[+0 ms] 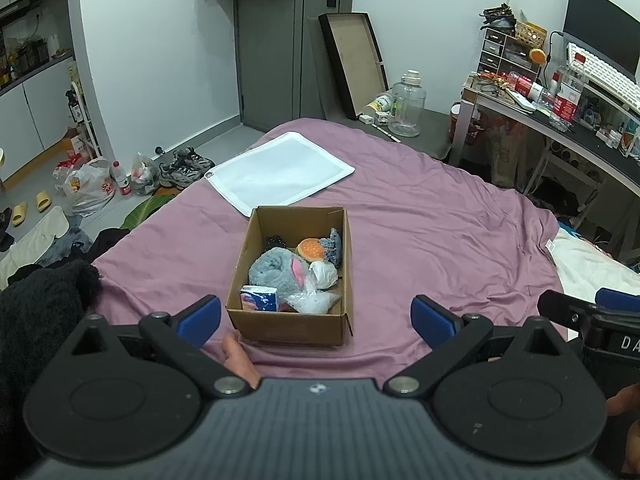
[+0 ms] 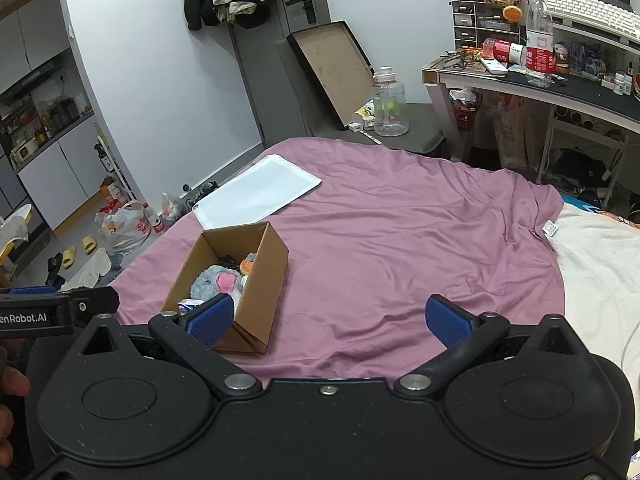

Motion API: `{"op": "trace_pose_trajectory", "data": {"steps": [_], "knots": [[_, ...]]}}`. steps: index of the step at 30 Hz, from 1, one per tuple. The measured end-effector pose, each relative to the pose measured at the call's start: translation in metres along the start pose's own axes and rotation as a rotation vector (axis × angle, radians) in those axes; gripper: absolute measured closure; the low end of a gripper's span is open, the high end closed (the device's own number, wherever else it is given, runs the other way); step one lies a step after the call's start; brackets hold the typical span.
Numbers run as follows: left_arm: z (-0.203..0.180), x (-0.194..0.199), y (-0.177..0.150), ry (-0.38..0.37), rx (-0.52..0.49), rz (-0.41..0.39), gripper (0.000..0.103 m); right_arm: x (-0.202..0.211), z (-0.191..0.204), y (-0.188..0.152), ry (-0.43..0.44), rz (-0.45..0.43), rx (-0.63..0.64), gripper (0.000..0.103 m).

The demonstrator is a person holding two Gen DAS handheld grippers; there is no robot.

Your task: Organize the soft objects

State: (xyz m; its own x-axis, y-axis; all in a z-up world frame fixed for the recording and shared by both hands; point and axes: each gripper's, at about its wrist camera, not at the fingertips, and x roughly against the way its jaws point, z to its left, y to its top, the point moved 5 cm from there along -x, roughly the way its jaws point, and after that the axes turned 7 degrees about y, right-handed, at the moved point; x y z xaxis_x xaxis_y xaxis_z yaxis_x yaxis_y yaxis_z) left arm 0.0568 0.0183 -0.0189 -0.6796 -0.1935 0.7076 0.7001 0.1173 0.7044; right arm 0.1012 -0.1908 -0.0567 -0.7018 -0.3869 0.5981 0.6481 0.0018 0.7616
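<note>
White walls (image 1: 160, 60), grey door (image 1: 276, 60), cluttered desk (image 2: 560, 92)

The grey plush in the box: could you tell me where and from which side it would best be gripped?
Probably from straight above, closing on the rounded grey body of the plush left of its pink ear. The box walls block any side approach, the plush is the tallest and bulkiest item inside, and the left gripper, open, already faces the box.
</note>
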Motion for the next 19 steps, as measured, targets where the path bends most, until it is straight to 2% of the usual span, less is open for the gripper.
{"op": "trace_pose_trajectory", "data": {"steps": [19], "knots": [[-0.0062, 0.0008, -0.0038, -0.014, -0.03, -0.014, 0.003, -0.0064, -0.0015, -0.0036, -0.005, 0.021, 0.008, 0.0]]}}
